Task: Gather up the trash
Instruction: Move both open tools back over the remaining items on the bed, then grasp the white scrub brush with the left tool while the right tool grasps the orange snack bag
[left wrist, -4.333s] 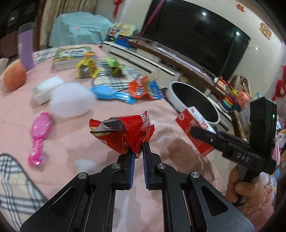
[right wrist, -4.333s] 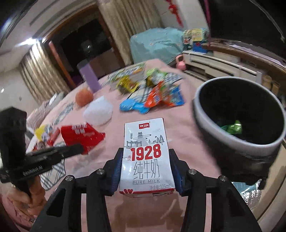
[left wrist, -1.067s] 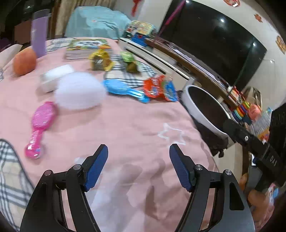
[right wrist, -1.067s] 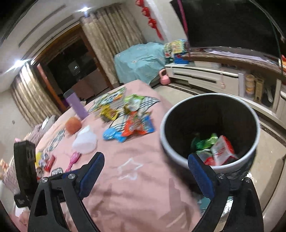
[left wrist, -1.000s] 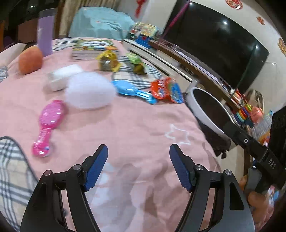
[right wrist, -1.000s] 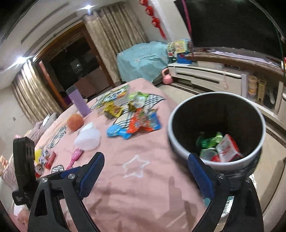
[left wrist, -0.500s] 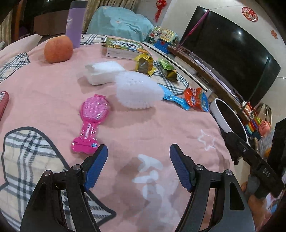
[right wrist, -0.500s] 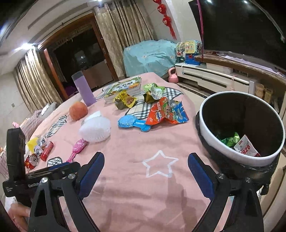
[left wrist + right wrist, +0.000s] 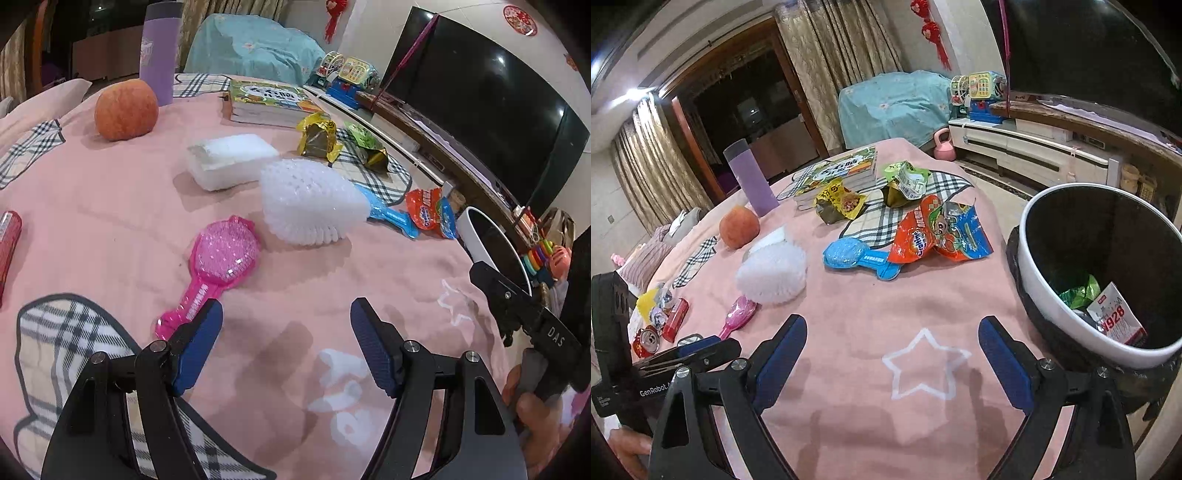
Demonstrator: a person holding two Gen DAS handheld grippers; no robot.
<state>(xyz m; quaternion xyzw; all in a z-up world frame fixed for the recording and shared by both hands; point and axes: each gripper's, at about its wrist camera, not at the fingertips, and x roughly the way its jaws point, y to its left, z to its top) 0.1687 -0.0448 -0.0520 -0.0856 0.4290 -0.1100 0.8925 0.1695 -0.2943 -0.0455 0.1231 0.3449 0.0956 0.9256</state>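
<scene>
Your left hand-held gripper (image 9: 286, 321): fingers apart, empty, low centre of frame, over pink table (image 9: 110, 206). Your right hand-held gripper (image 9: 892, 338): fingers apart, empty, above star print. Bin (image 9: 1034, 258) at right edge, milk carton (image 9: 1115, 319) inside. Orange wrapper (image 9: 938, 230) mid-frame; yellow wrapper (image 9: 840, 199), green wrapper (image 9: 905, 181) above it.

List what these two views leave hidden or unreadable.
- Bin contents: right wrist view shows only a green wrapper and a milk carton; the near wall hides anything lower.
- Bin in the left wrist view: the right claw covers part of the rim.
- Red packet: cut off by the left edge.
- Book title: too small.
</scene>
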